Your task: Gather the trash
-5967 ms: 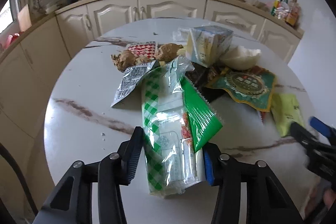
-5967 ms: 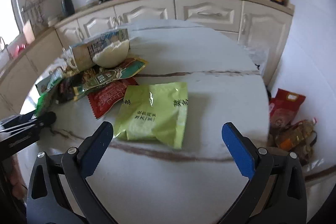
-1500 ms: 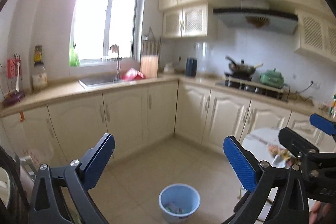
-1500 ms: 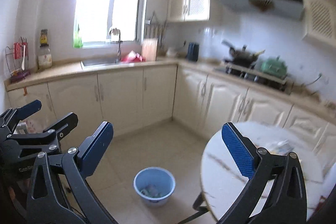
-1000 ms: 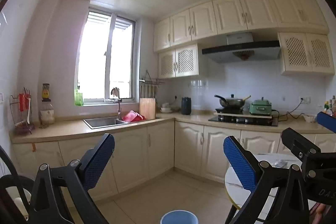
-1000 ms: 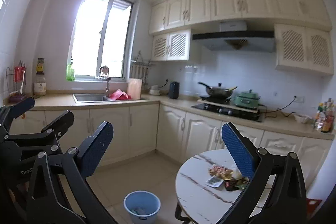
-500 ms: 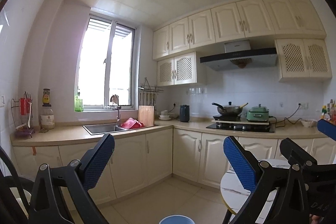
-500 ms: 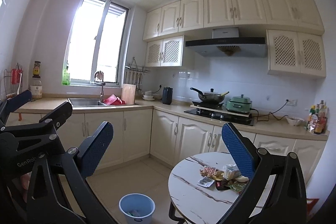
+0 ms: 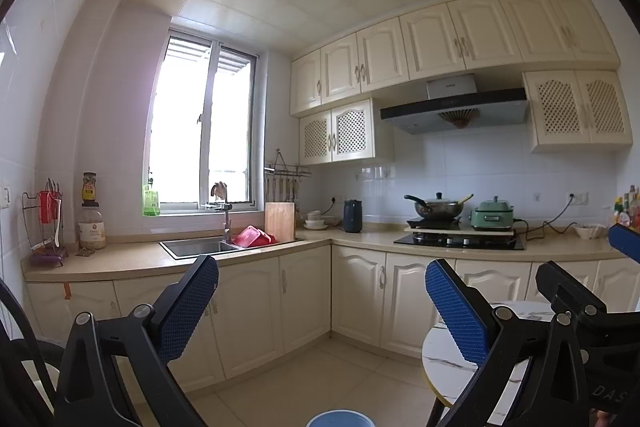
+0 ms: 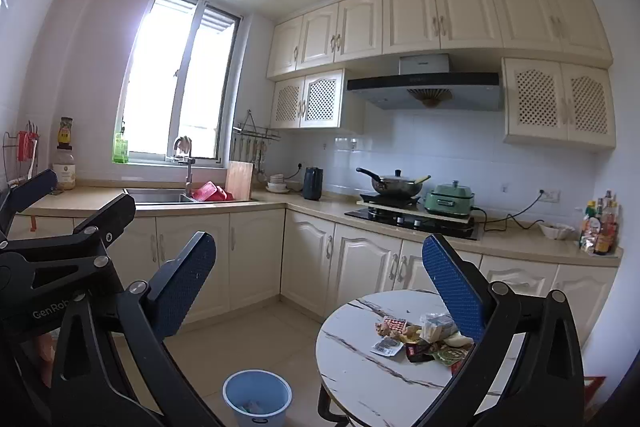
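Trash, a heap of crumpled coloured wrappers (image 10: 424, 337), lies on the round white marble-veined worktop (image 10: 360, 367) at lower right of the right wrist view; nearest, the right claw (image 10: 318, 287) and left claw (image 9: 322, 305) both gape with blue pads spread, gripping nothing; a round light-blue plastic bin (image 10: 257, 397) stands on the tiled floor at bottom centre, left of the worktop; cream cabinets (image 10: 256, 259) run behind.
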`<state>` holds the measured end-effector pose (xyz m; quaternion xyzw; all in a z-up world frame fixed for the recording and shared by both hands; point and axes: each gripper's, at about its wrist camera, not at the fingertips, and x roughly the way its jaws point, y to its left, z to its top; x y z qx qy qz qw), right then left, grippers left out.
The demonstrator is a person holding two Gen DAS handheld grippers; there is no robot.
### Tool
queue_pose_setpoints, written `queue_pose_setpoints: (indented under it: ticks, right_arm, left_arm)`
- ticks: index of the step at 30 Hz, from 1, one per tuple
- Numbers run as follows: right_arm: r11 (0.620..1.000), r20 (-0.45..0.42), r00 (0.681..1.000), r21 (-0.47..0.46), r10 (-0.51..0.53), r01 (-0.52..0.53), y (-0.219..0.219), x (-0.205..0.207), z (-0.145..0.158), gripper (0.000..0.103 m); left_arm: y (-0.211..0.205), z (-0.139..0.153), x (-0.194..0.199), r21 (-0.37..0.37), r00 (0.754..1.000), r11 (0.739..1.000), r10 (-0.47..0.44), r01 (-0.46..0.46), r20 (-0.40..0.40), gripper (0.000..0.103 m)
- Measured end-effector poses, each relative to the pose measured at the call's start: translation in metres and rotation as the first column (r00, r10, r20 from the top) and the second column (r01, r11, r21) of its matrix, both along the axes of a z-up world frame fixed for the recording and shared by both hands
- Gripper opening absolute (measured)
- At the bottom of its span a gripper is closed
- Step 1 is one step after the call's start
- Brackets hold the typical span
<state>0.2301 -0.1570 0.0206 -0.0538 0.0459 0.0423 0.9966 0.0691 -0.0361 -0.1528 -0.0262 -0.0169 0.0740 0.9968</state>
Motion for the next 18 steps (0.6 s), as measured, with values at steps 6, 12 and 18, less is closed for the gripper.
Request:
queue_pose_setpoints:
  ticks: [6, 12, 18]
  right_arm:
    - [1.0, -0.001, 1.0, 0.002, 0.005, -0.005, -0.002, -0.001, 0.0, 0.103]
    - [1.0, -0.013, 1.0, 0.009, 0.005, -0.005, -0.007, 0.005, -0.001, 0.103]
    - [1.0, -0.065, 0.998, 0.019, -0.011, 0.012, -0.024, 0.025, -0.017, 0.103]
  left_arm:
    - [0.001, 0.007, 0.005, 0.002, 1.0, 1.0, 0.001, -0.001, 0.004, 0.102]
    - [-0.002, 0.022, 0.017, 0.011, 1.0, 1.0, -0.006, 0.006, -0.005, 0.102]
    - [-0.019, 0.026, 0.056, 0.025, 0.995, 0.997, -0.072, 0.074, -0.067, 0.102]
